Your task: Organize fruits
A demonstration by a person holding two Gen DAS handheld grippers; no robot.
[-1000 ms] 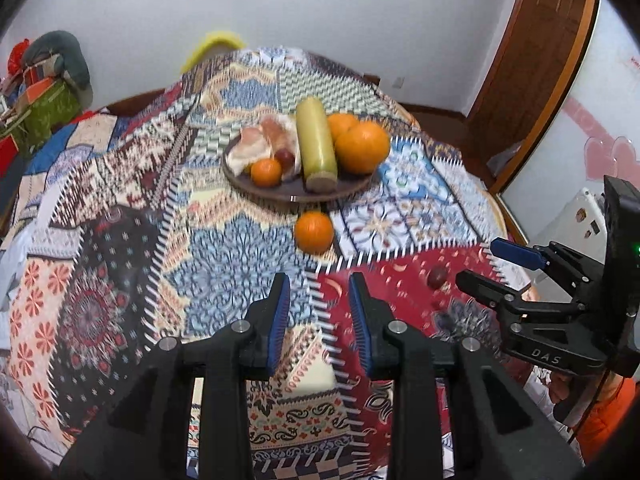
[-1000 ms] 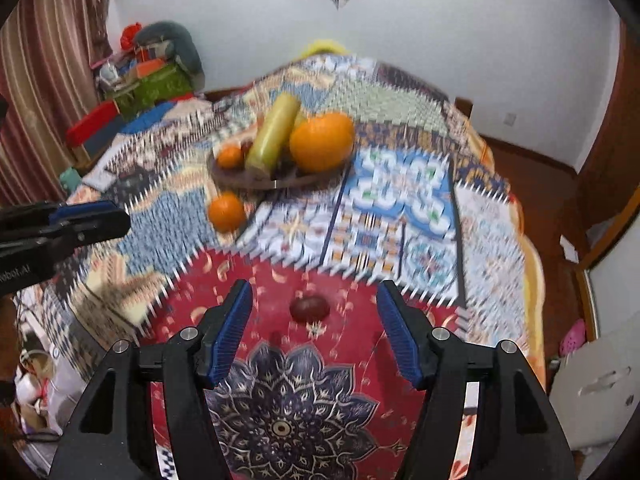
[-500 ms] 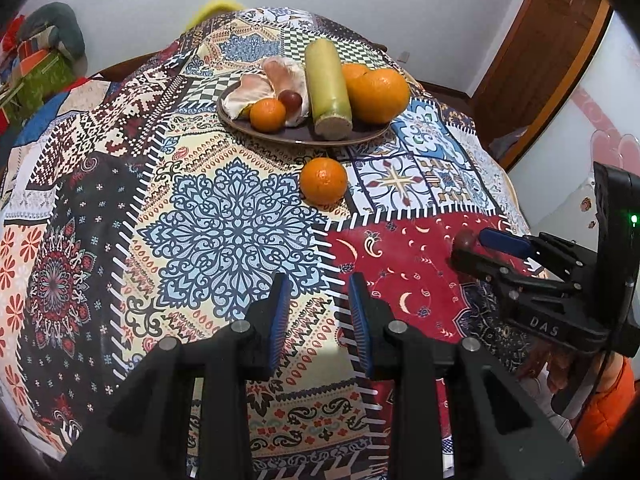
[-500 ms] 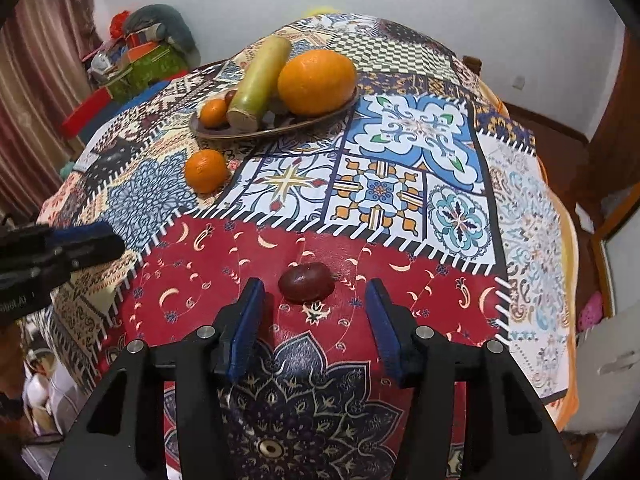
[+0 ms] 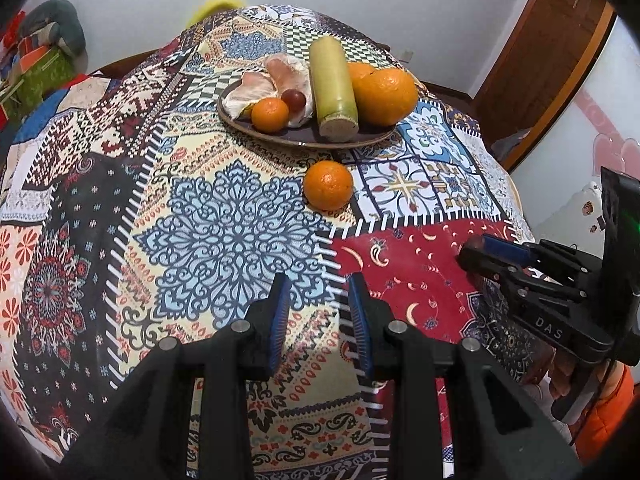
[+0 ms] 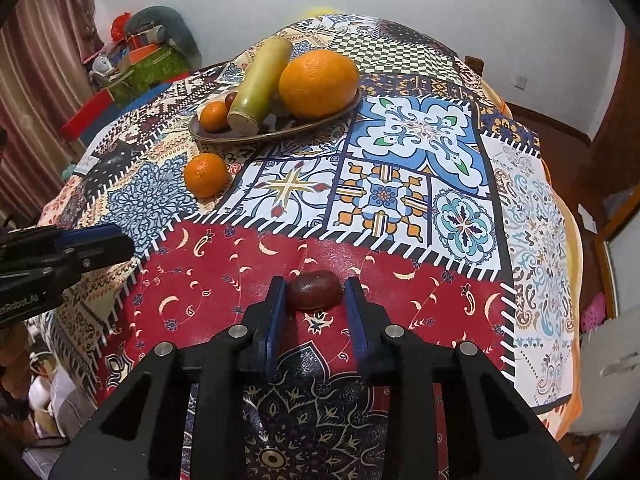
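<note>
My right gripper (image 6: 315, 292) is closing its blue-padded jaws on the small, glossy, dark red-brown oval fruit (image 6: 315, 290) that lies on the red patch of the patchwork tablecloth (image 6: 400, 184). The pads sit against its two ends, so I judge the pinch is just taking hold while the fruit rests on the cloth. I come at it from above and behind, pointing steeply down, because the fruit is low and rounded and would likely roll away from a flat approach; gripping across its long axis gives the pads the most to bear on. My left gripper (image 5: 320, 312) hovers over the pale blue medallion of the cloth with its jaws drawn nearly together and nothing between them, kept to one side so it does not crowd the pick. The shallow dark oval plate (image 6: 320, 122) stands further back, well apart from this fruit, already carrying a large orange (image 6: 318, 82), a pale green cut cane stalk (image 6: 260, 80), a small mandarin (image 6: 214, 116) and a dark round fruit (image 5: 294, 99). A loose mandarin (image 6: 206, 175) sits just in front of the plate, not yet on it, so I reckon it and the fruit in my right jaws are what remains to gather.
</note>
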